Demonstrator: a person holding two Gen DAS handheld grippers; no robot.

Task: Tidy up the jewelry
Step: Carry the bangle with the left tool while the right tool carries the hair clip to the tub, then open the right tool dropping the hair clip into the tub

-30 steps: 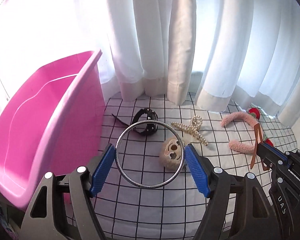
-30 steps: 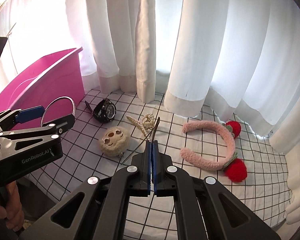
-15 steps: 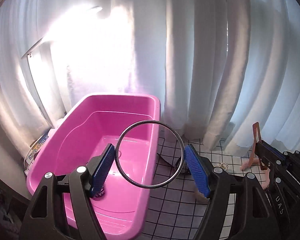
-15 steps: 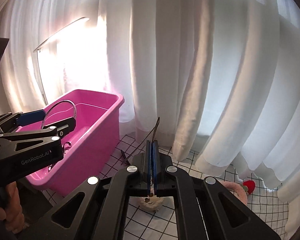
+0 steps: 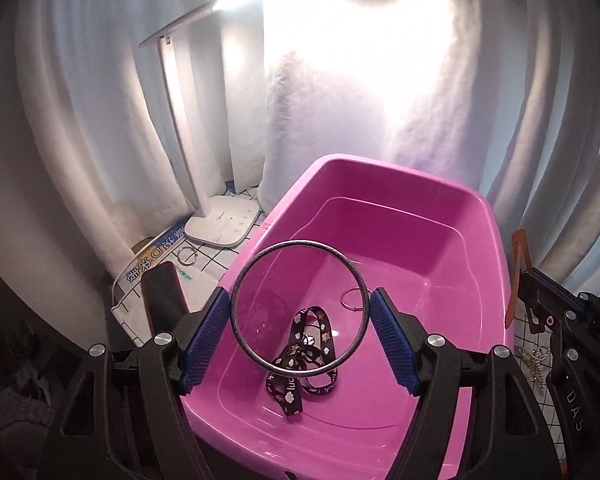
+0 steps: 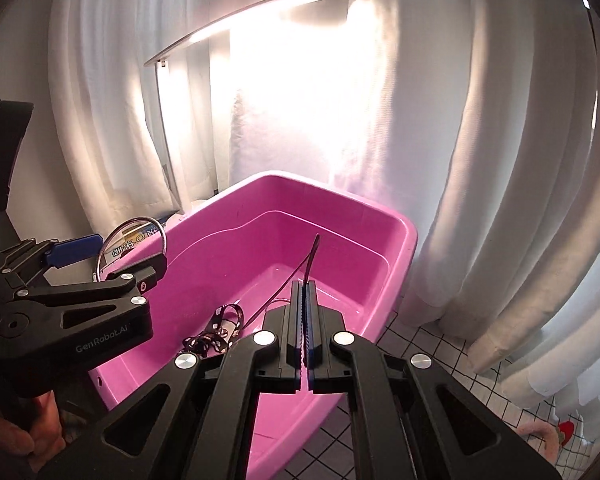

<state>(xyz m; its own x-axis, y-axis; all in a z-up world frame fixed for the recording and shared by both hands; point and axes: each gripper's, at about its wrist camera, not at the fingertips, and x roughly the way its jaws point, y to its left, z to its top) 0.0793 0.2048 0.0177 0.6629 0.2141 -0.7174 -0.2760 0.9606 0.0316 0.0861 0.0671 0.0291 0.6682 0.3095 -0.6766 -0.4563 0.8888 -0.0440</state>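
Observation:
My left gripper point(image 5: 300, 312) is shut on a large silver bangle point(image 5: 244, 332) and holds it above the pink tub point(image 5: 380, 168). In the tub lie a black patterned ribbon point(image 5: 296, 360) and a small ring point(image 5: 354, 300). My right gripper point(image 6: 305, 292) is shut on a thin brown hair clip point(image 6: 312, 256), also above the tub point(image 6: 400, 224). The clip also shows at the right of the left wrist view point(image 5: 518, 272). The left gripper with the bangle point(image 6: 108, 240) shows at the left of the right wrist view.
A white desk lamp point(image 5: 224, 224) stands behind the tub, with a small ring point(image 5: 186, 256) and a printed packet point(image 5: 152, 264) beside it. White curtains hang all around. A pearl clip point(image 5: 534, 360) and a pink headband point(image 6: 540, 436) lie on the checked cloth at the right.
Both grippers have swung left from the checked cloth to above the pink tub, still holding the bangle and the clip. The tub's contents and the lamp have come into view.

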